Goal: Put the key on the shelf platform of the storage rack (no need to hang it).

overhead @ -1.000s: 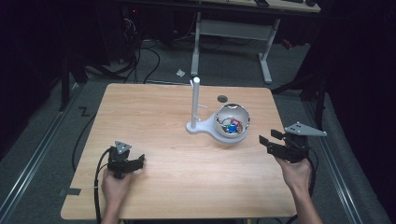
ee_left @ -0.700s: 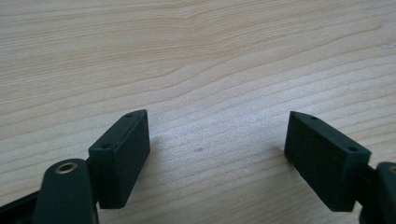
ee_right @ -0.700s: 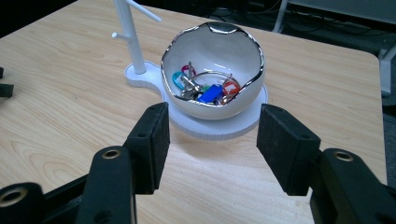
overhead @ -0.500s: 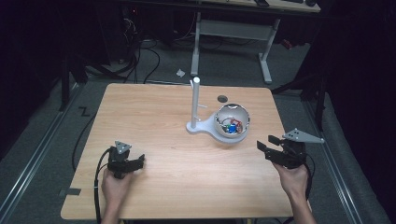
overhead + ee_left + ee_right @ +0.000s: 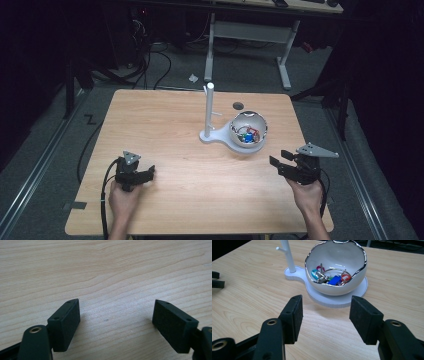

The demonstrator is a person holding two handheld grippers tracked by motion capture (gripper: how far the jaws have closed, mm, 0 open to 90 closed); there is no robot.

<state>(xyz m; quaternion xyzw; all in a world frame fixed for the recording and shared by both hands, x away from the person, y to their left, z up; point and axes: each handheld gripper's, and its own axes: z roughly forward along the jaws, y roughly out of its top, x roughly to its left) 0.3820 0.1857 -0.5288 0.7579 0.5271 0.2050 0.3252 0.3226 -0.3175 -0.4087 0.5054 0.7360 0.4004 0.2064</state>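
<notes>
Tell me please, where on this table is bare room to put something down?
The wooden table is bare across its whole left half, from the far edge down to the left tool. The near strip between that tool and the right tool is also bare. It is crowded only right of centre: the white stand and the bowl of keys.

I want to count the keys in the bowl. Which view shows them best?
The right gripper view: the keys lie close and lit inside the white bowl. The high view gives only small coloured specks; the left gripper view faces bare table.
</notes>
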